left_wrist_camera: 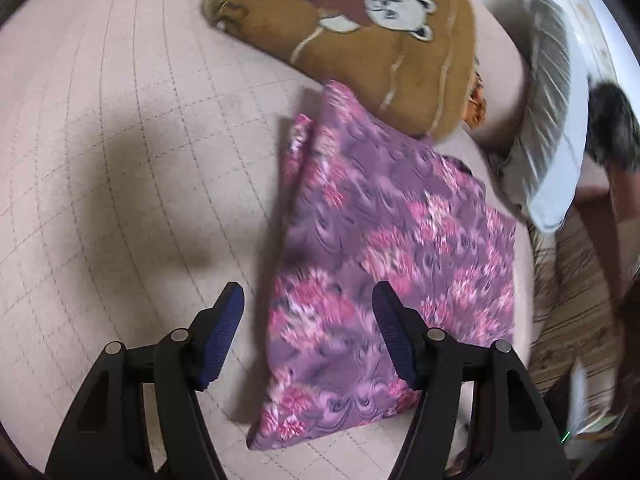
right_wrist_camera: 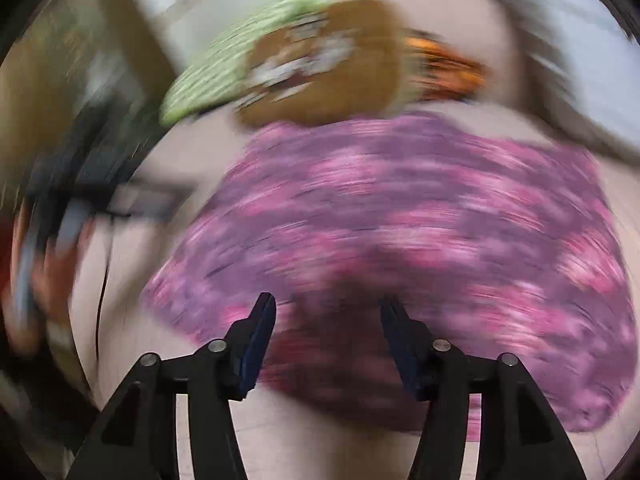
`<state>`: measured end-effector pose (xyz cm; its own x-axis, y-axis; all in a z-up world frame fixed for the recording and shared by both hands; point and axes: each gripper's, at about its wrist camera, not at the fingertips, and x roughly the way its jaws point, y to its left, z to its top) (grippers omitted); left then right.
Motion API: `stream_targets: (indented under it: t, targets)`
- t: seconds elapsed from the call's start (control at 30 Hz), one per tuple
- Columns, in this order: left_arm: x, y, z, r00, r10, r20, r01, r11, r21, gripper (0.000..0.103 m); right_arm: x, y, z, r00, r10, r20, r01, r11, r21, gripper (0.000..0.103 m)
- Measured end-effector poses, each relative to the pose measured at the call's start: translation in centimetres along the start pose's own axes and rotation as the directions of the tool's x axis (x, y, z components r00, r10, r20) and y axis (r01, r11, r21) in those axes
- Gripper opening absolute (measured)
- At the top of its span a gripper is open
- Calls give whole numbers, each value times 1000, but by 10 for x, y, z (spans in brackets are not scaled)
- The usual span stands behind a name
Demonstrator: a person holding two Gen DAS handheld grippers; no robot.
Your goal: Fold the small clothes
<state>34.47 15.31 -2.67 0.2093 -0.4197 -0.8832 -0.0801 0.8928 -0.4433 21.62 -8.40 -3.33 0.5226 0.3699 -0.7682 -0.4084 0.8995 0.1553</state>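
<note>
Now in the left wrist view your left gripper (left_wrist_camera: 308,336) is wide and empty above the lower edge of the purple floral garment (left_wrist_camera: 384,264), which lies folded on the pink quilted cover (left_wrist_camera: 120,140) in the centre-right, its top corner touching the brown bear blanket (left_wrist_camera: 360,40); a grab there could catch only the top layer and open the fold. In the right wrist view, heavily blurred, your right gripper (right_wrist_camera: 328,340) is also wide and empty over the garment's lower middle, so closing at this speed could drag or crease it.
</note>
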Motion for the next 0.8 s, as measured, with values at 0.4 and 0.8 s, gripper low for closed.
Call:
stream_targets:
  t: [0.4,0.8]
  targets:
    - [27,1,41,993,5,-122,1,999,49,66,71,159,-23,985,-170,26,159,845,-510,62]
    - [72,-16,73,982,37,-184,-27,998,59,67,54,148,-8,960,-222,169,274,864,-423,6]
